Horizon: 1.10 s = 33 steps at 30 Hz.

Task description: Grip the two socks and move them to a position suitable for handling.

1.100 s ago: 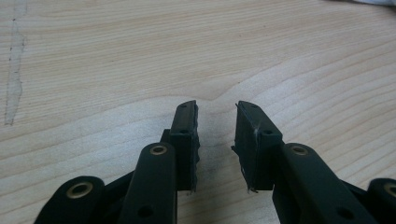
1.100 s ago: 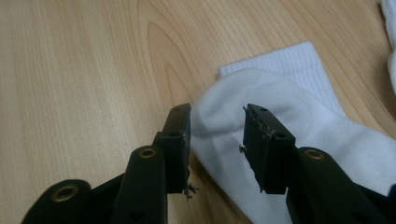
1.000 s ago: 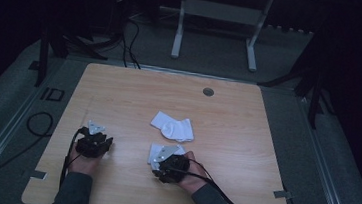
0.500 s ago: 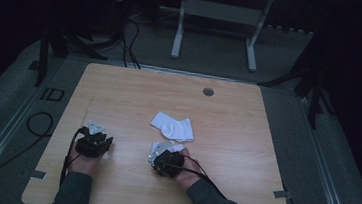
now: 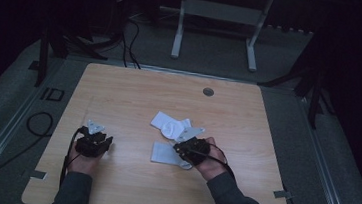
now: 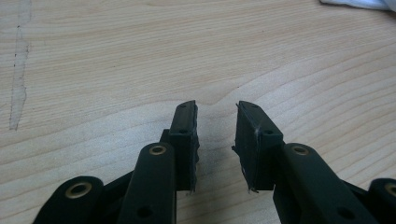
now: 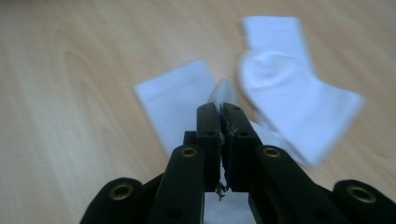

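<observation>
I see two white socks on the wooden table. The far sock lies flat near the middle of the table, with its round heel showing. The near sock lies just in front of it, and they look to be touching or a little overlapping; I cannot tell which. In the right gripper view the near sock is pulled up into a small peak between the jaws.

My right gripper is on the near sock, its jaws pressed together with the white cloth pinched between them. The right hand holds it from behind, and the gripper points to the left and away from me. My left gripper rests low over bare wood at the left side of the table, well apart from the socks. Its jaws stand a little apart, with a narrow gap and nothing in it. The left hand holds it.

The table has light wood grain and a small round cap near its far edge. Around it the room is dark, with grey floor, black cables and a white metal frame behind.
</observation>
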Each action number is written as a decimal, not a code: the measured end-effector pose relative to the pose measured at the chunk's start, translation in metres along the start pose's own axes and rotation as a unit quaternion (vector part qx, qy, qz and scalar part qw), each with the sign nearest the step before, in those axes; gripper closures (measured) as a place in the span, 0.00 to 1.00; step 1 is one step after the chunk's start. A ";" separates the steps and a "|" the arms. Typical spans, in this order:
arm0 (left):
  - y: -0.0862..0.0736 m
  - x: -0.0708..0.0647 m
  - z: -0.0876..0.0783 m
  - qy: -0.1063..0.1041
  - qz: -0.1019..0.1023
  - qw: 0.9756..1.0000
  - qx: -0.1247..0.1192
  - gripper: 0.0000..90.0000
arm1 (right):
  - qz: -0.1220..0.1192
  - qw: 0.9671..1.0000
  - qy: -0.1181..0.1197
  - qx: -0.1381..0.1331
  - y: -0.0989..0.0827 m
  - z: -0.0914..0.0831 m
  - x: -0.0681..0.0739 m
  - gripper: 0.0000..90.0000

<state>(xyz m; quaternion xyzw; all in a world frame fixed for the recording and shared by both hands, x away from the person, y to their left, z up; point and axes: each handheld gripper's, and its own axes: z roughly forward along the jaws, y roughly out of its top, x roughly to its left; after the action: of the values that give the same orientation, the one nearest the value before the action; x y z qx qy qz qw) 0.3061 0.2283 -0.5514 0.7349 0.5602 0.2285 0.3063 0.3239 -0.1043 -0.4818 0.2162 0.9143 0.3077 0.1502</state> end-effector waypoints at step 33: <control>0.000 0.001 0.004 -0.002 -0.005 1.000 0.002 0.76 | 0.064 0.994 -0.080 0.035 -0.045 -0.029 -0.074 0.96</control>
<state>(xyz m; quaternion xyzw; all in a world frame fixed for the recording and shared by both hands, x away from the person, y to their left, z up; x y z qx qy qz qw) 0.3086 0.2287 -0.5542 0.7333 0.5636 0.2248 0.3068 0.3618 -0.1872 -0.4776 0.3036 0.8939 0.2660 0.1949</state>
